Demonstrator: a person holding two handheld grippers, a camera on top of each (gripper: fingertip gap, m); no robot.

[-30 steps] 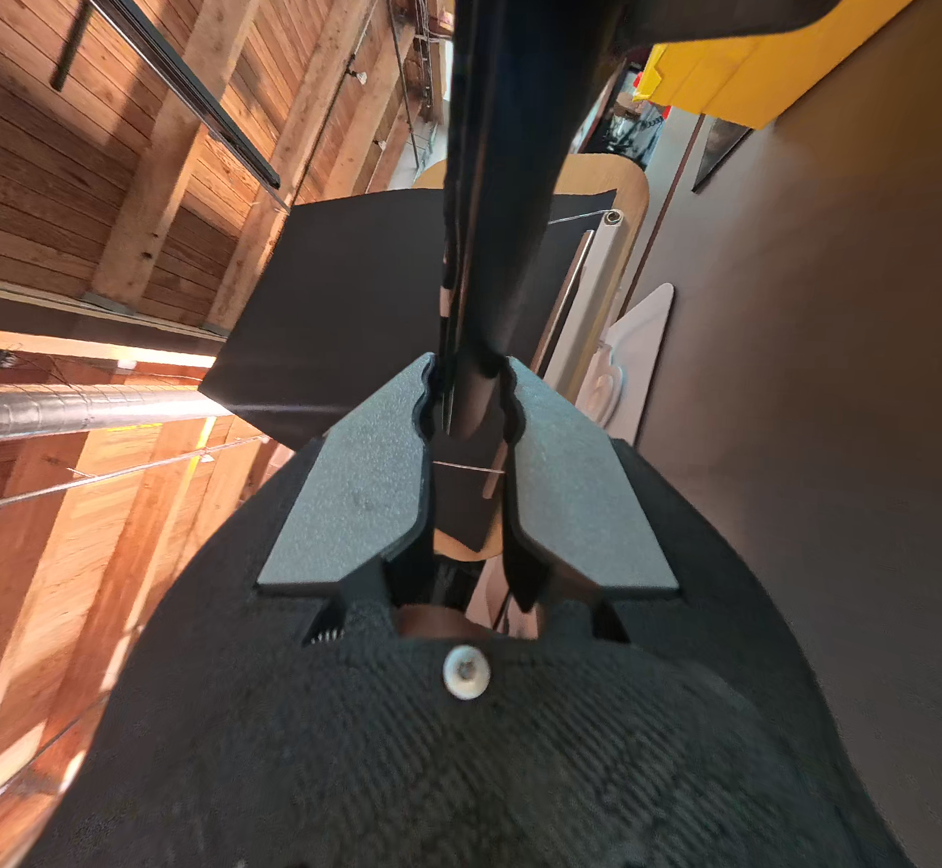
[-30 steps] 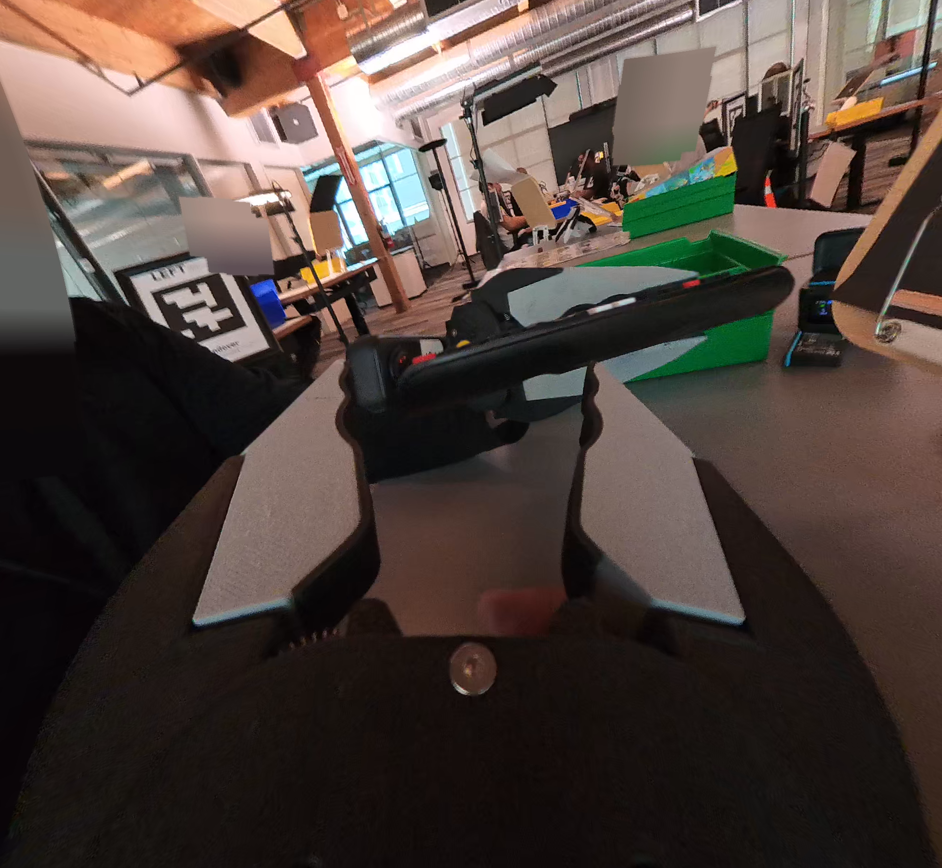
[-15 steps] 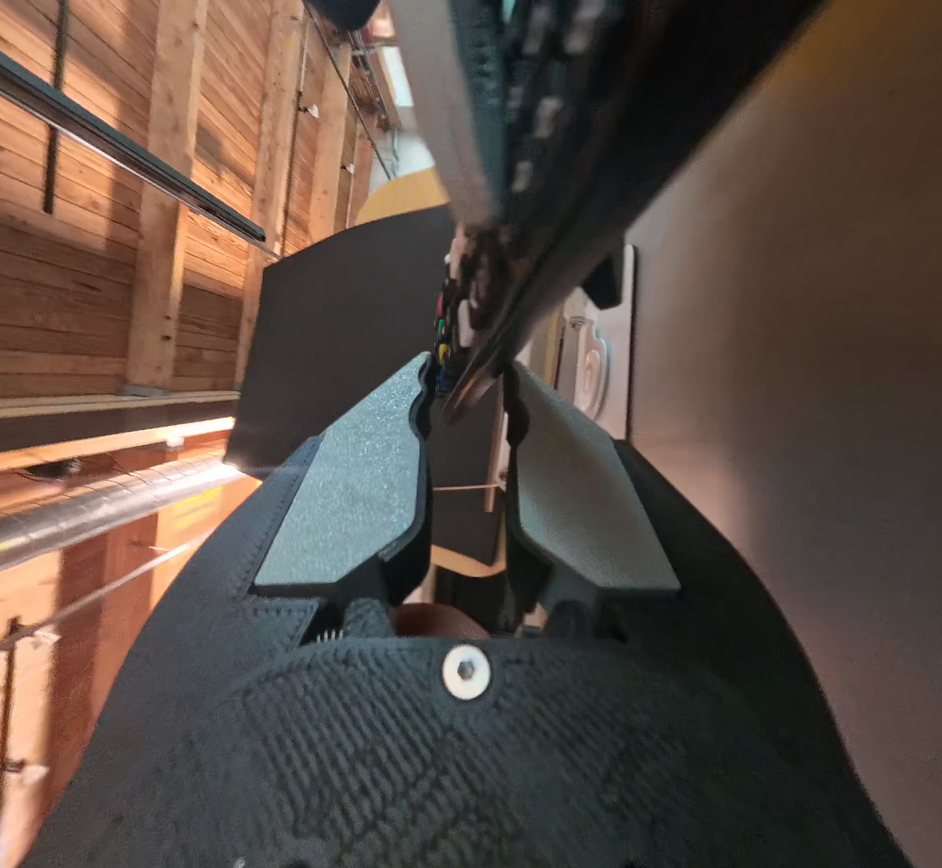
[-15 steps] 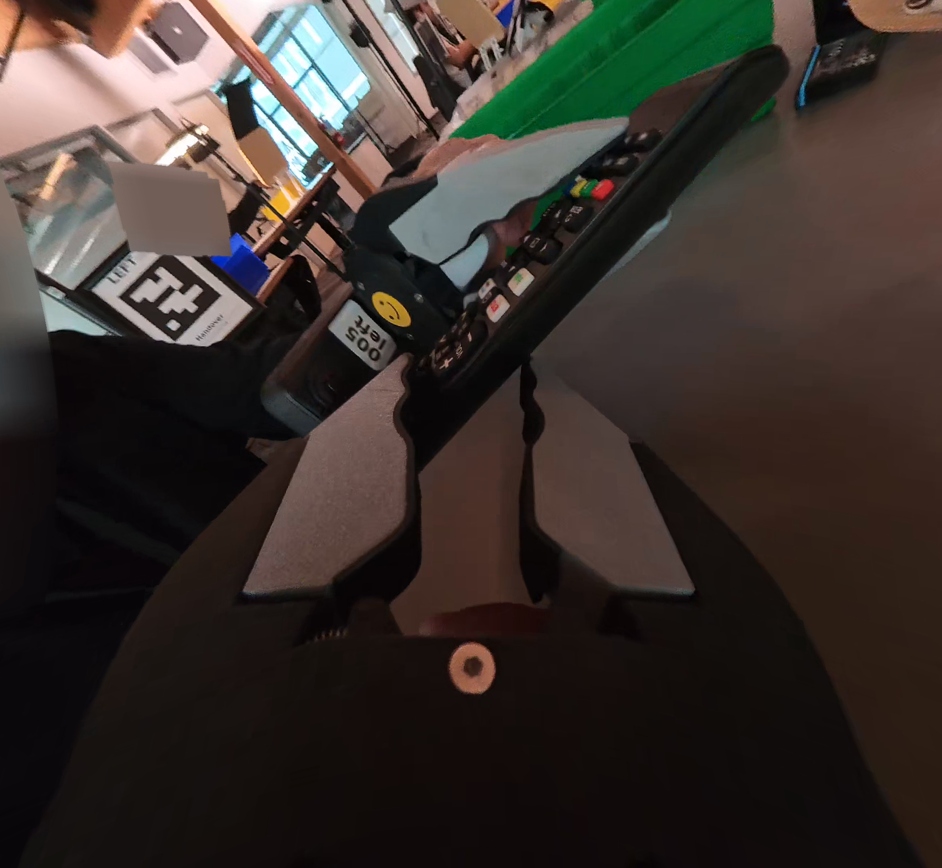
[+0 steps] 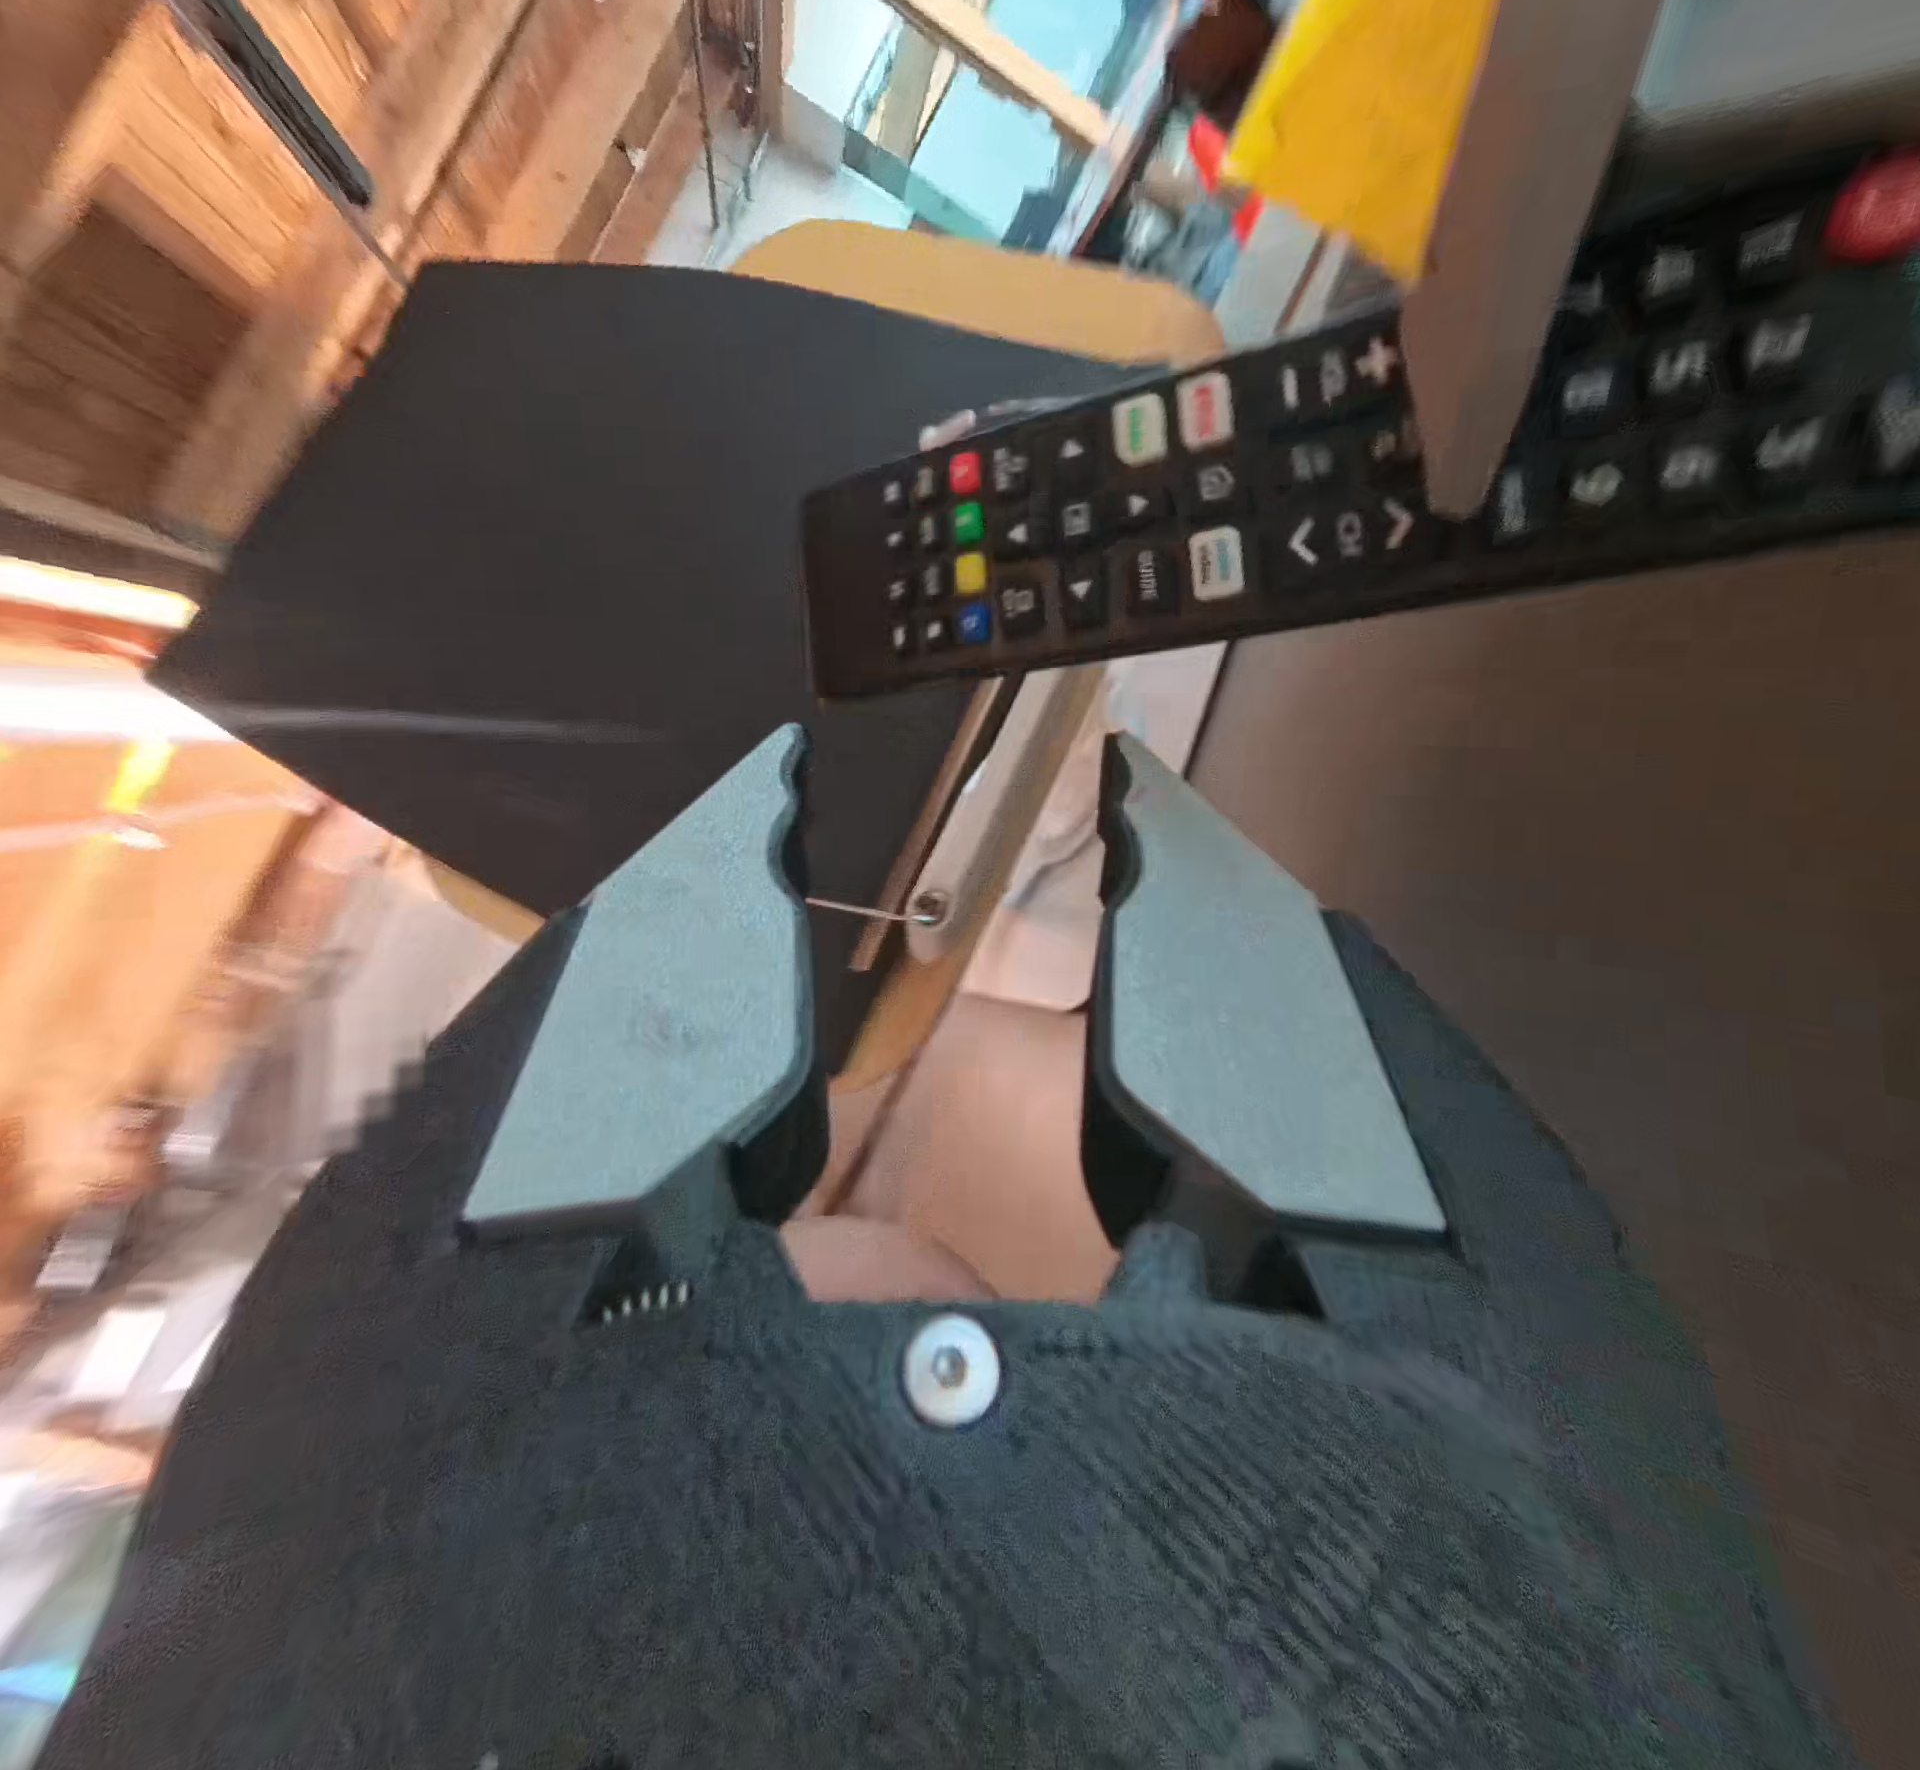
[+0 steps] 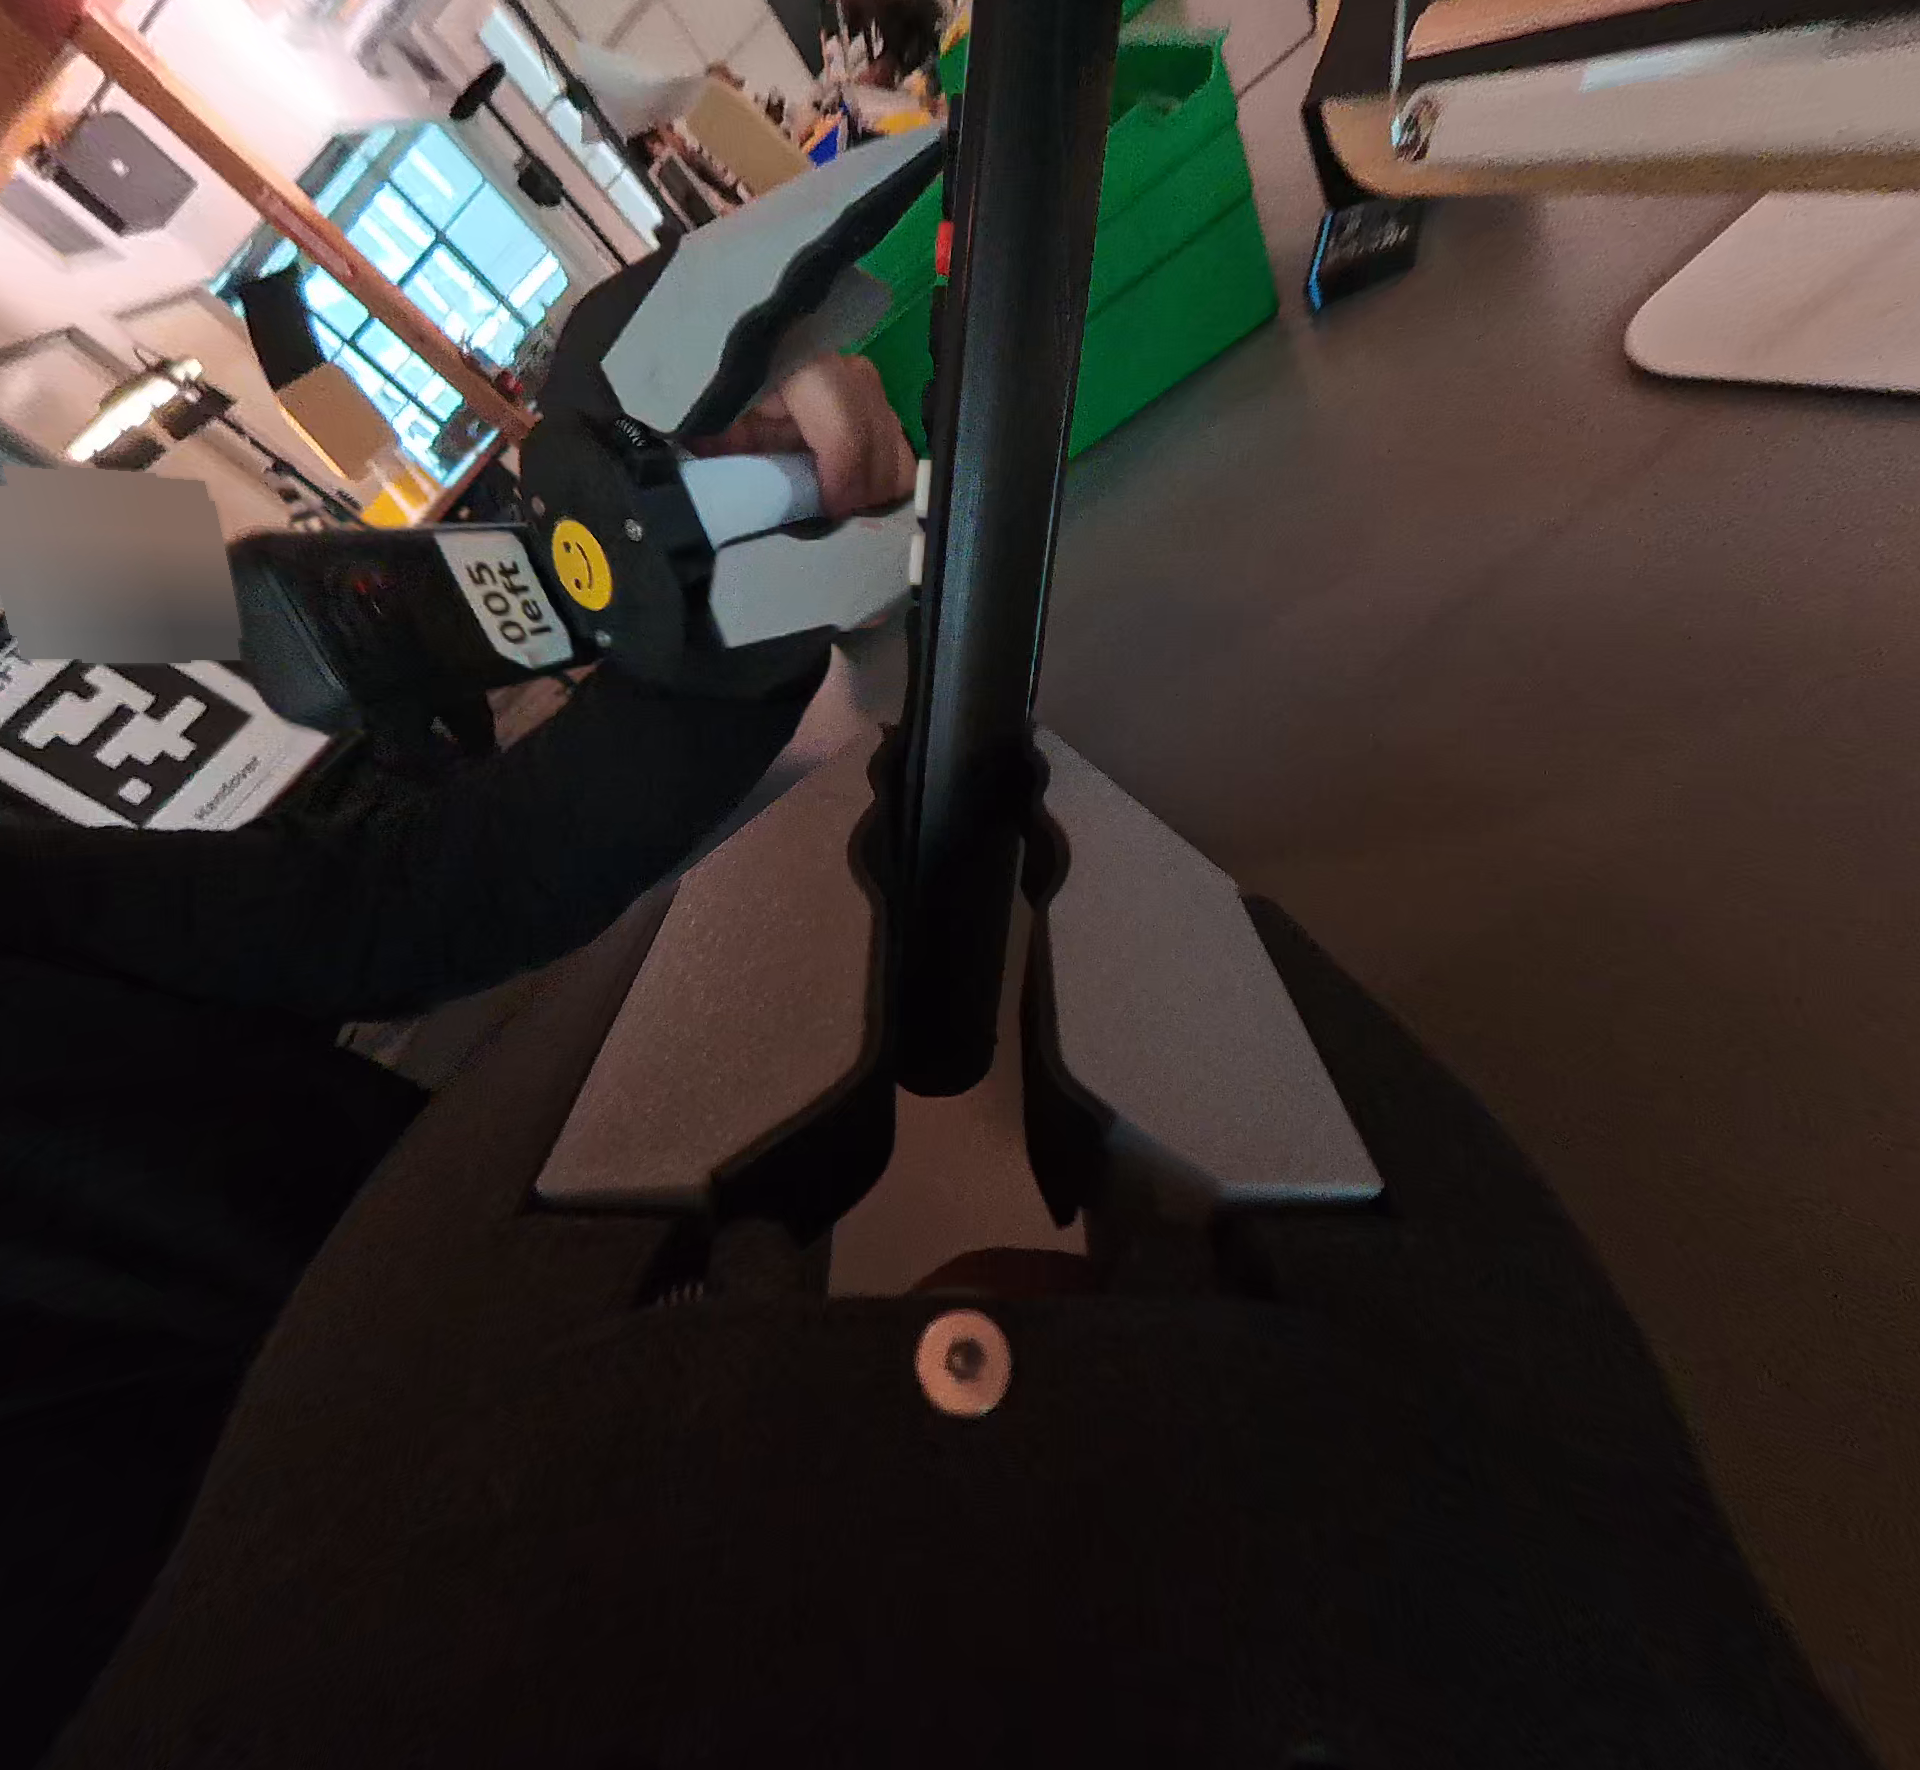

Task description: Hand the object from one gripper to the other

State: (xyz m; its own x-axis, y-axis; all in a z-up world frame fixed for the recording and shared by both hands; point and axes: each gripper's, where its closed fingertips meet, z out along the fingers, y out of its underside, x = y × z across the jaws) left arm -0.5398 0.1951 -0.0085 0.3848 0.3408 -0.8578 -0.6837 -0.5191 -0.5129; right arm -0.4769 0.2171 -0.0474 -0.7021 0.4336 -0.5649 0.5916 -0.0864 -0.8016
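R claw [image 6: 961,847] pinching slim black remote [image 6: 1003,494] (edge-on) | L claw [image 5: 951,785] spread, empty

Colours and patterns

Remote control [image 5: 1195,515]: black, with red, green, yellow, blue buttons. Bin [image 6: 1174,214]: green. Grippers: grey fingers [image 6: 748,993], black bodies. Marker card [image 6: 114,744]: black-and-white blocks.

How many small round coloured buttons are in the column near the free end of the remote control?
4, in one column on the remote control in the left wrist view: red, green, yellow, blue. The right gripper covers part of the keypad and may hide others.
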